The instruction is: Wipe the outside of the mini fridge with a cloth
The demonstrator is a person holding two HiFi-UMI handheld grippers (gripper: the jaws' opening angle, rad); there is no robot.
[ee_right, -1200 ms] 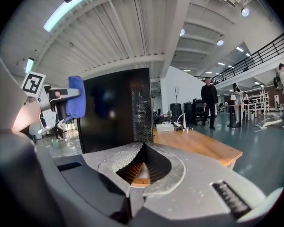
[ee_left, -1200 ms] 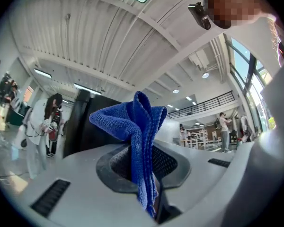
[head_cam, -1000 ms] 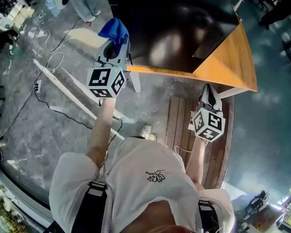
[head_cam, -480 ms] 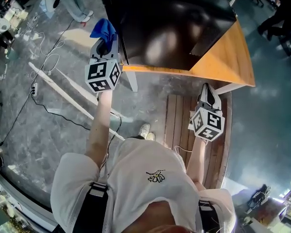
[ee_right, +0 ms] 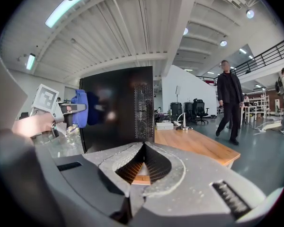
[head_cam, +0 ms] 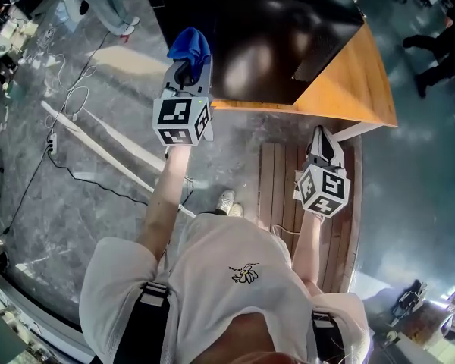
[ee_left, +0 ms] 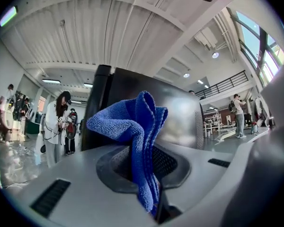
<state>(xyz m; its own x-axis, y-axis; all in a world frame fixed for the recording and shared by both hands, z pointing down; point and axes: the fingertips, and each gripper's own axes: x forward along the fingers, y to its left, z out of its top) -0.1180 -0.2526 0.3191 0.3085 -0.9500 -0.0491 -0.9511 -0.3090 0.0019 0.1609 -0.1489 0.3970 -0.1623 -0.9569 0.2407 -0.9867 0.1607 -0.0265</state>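
Beside the mini fridge [head_cam: 265, 36] on the worktop [head_cam: 349, 82] | left claw [head_cam: 186, 70] is gripping a blue cloth [head_cam: 189, 45], which is covering its tips; contact with fridge is proving unclear | right claw [head_cam: 323, 136] is hanging closed, empty, near worktop corner

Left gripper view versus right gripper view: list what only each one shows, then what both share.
Only the left gripper view: the left gripper's tongs shut on the blue cloth, seen close up, and a person in white at left. Only the right gripper view: the right gripper, tongs shut and empty, the wooden table, and the fridge's perforated side panel. Both: the black mini fridge and the cloth.
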